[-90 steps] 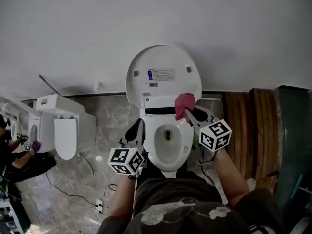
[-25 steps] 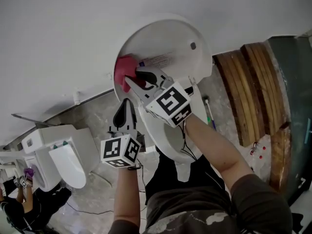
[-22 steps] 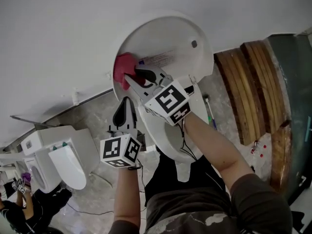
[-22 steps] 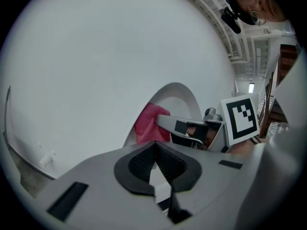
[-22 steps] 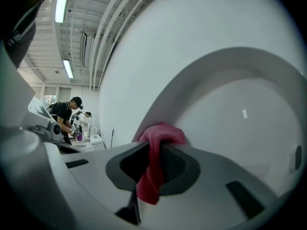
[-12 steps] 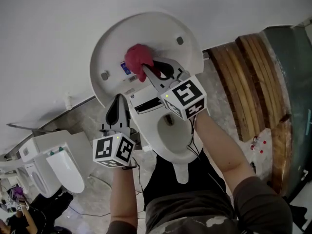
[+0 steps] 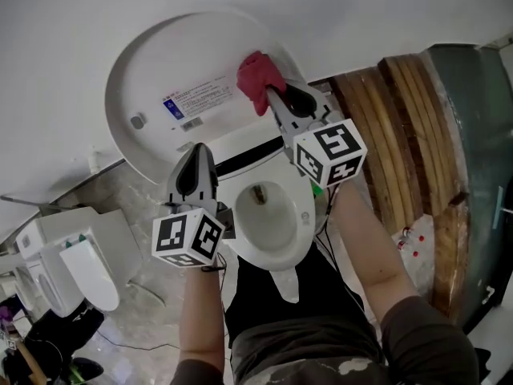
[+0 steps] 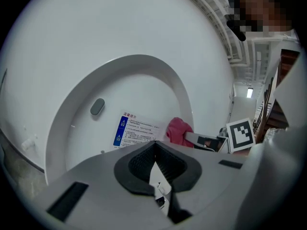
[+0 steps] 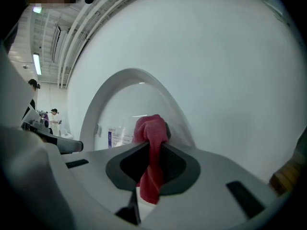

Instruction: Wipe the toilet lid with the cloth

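I see a plain white wall (image 7: 337, 14) ahead. The floor (image 7: 136, 311) is grey stone with pale streaks. A second white toilet (image 7: 88, 271) stands at the left, by the wall. Brown wooden boards (image 7: 409, 135) run along the right, next to a dark green panel (image 7: 481, 119). A long lamp (image 9: 37, 63) glows on the ceiling (image 9: 67, 18), far off.

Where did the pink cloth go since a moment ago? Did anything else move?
The right gripper swept the pink cloth across the raised toilet lid, from left of the label to the lid's right edge, gripping it throughout. The left gripper stayed shut and empty near the seat.
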A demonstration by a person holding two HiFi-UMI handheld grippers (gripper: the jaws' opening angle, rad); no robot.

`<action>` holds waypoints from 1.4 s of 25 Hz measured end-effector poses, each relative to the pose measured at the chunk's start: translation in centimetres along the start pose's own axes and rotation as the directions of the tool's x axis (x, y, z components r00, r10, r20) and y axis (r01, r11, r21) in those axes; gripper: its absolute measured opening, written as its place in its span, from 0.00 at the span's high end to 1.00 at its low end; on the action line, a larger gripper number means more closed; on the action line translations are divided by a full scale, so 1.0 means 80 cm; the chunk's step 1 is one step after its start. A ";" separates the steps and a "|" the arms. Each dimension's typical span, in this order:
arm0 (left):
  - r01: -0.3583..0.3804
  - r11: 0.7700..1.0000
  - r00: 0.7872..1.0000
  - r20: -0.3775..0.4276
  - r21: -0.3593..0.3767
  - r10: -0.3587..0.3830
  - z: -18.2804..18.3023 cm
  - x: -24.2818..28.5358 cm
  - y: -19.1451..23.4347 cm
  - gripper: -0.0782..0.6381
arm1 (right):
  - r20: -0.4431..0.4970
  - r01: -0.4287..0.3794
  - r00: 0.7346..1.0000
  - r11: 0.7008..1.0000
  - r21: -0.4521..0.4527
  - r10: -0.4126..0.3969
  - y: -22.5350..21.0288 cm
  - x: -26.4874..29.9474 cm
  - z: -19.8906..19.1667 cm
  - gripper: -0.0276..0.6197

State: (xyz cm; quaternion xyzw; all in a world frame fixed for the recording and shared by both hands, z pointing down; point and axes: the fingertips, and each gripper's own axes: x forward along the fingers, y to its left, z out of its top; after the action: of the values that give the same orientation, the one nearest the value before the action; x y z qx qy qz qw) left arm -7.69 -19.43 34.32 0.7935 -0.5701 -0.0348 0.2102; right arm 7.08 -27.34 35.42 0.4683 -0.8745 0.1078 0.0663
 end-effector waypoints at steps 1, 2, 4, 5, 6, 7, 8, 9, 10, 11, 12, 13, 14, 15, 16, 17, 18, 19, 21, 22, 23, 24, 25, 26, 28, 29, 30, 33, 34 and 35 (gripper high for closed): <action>-0.002 1.000 1.000 0.005 -0.007 0.002 -0.001 0.001 -0.001 0.88 | -0.009 -0.002 1.000 1.000 -0.006 0.002 -0.001 -0.003 -0.003 0.89; -0.006 1.000 1.000 0.011 -0.013 0.006 -0.003 0.001 -0.001 0.88 | -0.019 -0.010 1.000 1.000 -0.018 0.010 0.002 -0.006 -0.007 0.89; -0.022 1.000 1.000 0.019 -0.021 0.022 -0.005 -0.003 0.005 0.88 | -0.039 -0.050 0.998 0.997 -0.059 0.048 0.020 -0.006 -0.010 0.89; -0.035 0.999 0.999 0.021 -0.026 0.036 -0.006 -0.007 0.012 0.88 | -0.047 -0.080 0.996 0.994 -0.079 0.077 0.035 -0.004 -0.010 0.89; -0.052 0.998 0.998 0.023 -0.033 0.053 -0.007 -0.013 0.021 0.88 | -0.052 -0.116 0.992 0.989 -0.094 0.111 0.053 0.000 -0.011 0.89; -0.070 0.997 0.997 0.025 -0.043 0.071 -0.006 -0.019 0.032 0.88 | -0.056 -0.153 0.987 0.983 -0.104 0.148 0.073 0.005 -0.011 0.89; -0.088 0.995 0.996 0.028 -0.053 0.089 -0.006 -0.026 0.044 0.88 | -0.060 -0.191 0.981 0.975 -0.112 0.185 0.094 0.011 -0.012 0.89; -0.103 0.993 0.994 0.030 -0.058 0.105 -0.004 -0.034 0.055 0.88 | -0.064 -0.227 0.973 0.967 -0.119 0.221 0.115 0.019 -0.014 0.89; -0.116 0.992 0.993 0.032 -0.055 0.118 -0.003 -0.041 0.066 0.88 | -0.068 -0.259 0.965 0.958 -0.123 0.252 0.137 0.027 -0.017 0.89; -0.127 0.991 0.991 0.032 -0.044 0.129 -0.001 -0.049 0.078 0.88 | -0.072 -0.287 0.957 0.950 -0.124 0.280 0.159 0.036 -0.020 0.89; -0.139 0.990 0.990 0.031 -0.030 0.139 0.001 -0.056 0.089 0.88 | -0.076 -0.312 0.949 0.942 -0.122 0.305 0.180 0.046 -0.024 0.89; -0.150 0.989 0.988 0.030 -0.019 0.150 0.002 -0.063 0.102 0.88 | -0.079 -0.335 0.942 0.935 -0.118 0.327 0.202 0.055 -0.028 0.89; -0.158 0.987 0.987 0.030 -0.016 0.159 0.004 -0.070 0.114 0.88 | -0.081 -0.356 0.934 0.927 -0.115 0.348 0.223 0.065 -0.032 0.89; -0.161 0.987 0.986 0.030 -0.021 0.162 0.005 -0.077 0.124 0.88 | -0.086 -0.376 0.926 0.920 -0.112 0.368 0.244 0.074 -0.035 0.89; -0.157 0.987 0.987 0.029 -0.029 0.158 0.005 -0.082 0.133 0.88 | -0.095 -0.394 0.918 0.913 -0.110 0.385 0.263 0.082 -0.040 0.89; -0.148 0.988 0.989 0.025 -0.033 0.149 0.004 -0.087 0.139 0.88 | -0.105 -0.410 0.911 0.906 -0.109 0.399 0.281 0.090 -0.044 0.89; -0.141 0.990 0.990 0.019 -0.033 0.141 0.003 -0.091 0.144 0.88 | -0.114 -0.422 0.905 0.900 -0.110 0.410 0.296 0.098 -0.049 0.89; -0.137 0.990 0.990 0.011 -0.030 0.137 0.002 -0.095 0.150 0.88 | -0.120 -0.428 0.902 0.897 -0.109 0.415 0.308 0.105 -0.054 0.89; -0.136 0.990 0.991 0.005 -0.029 0.136 -0.001 -0.100 0.162 0.88 | -0.124 -0.415 0.907 0.905 -0.097 0.403 0.317 0.118 -0.061 0.89; -0.138 0.990 0.990 0.005 -0.031 0.138 -0.001 -0.102 0.167 0.88 | -0.124 -0.397 0.914 0.913 -0.091 0.385 0.314 0.122 -0.064 0.89; -0.139 0.990 0.990 0.004 -0.032 0.139 -0.001 -0.103 0.170 0.88 | -0.124 -0.375 0.923 0.923 -0.088 0.364 0.307 0.125 -0.067 0.89; -0.139 0.990 0.990 0.004 -0.032 0.139 0.000 -0.104 0.172 0.88 | -0.128 -0.351 0.932 0.932 -0.089 0.339 0.298 0.125 -0.069 0.89; -0.138 0.990 0.990 0.003 -0.030 0.138 0.000 -0.104 0.172 0.88 | -0.133 -0.327 0.940 0.940 -0.092 0.314 0.288 0.123 -0.070 0.89; -0.136 0.990 0.991 0.002 -0.029 0.136 0.000 -0.103 0.171 0.88 | -0.138 -0.303 0.947 0.948 -0.094 0.289 0.277 0.121 -0.071 0.89; -0.131 0.991 0.991 -0.001 -0.028 0.131 -0.002 -0.100 0.166 0.88 | -0.140 -0.255 0.960 0.963 -0.088 0.241 0.249 0.113 -0.073 0.89; -0.128 0.991 0.992 -0.003 -0.030 0.128 -0.004 -0.098 0.162 0.88 | -0.138 -0.228 0.967 0.970 -0.080 0.216 0.232 0.108 -0.074 0.89; -0.124 0.992 0.992 -0.006 -0.032 0.124 -0.007 -0.094 0.156 0.88 | -0.137 -0.201 0.972 0.977 -0.072 0.190 0.215 0.103 -0.074 0.89; -0.106 0.994 0.994 -0.016 -0.033 0.106 -0.015 -0.077 0.133 0.88 | -0.141 -0.125 0.983 0.990 -0.059 0.116 0.161 0.084 -0.076 0.89; -0.100 0.995 0.995 -0.021 -0.029 0.099 -0.018 -0.070 0.124 0.88 | -0.143 -0.103 0.985 0.993 -0.055 0.094 0.143 0.077 -0.078 0.89; -0.094 0.995 0.995 -0.027 -0.022 0.093 -0.022 -0.063 0.114 0.88 | -0.146 -0.081 0.987 0.995 -0.049 0.073 0.126 0.069 -0.080 0.89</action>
State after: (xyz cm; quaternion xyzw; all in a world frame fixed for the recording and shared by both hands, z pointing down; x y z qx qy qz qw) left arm -17.07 -16.69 38.38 0.7637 -0.6036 -0.0215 0.2282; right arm -4.29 -24.77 41.52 0.4230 -0.8876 0.1198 0.1376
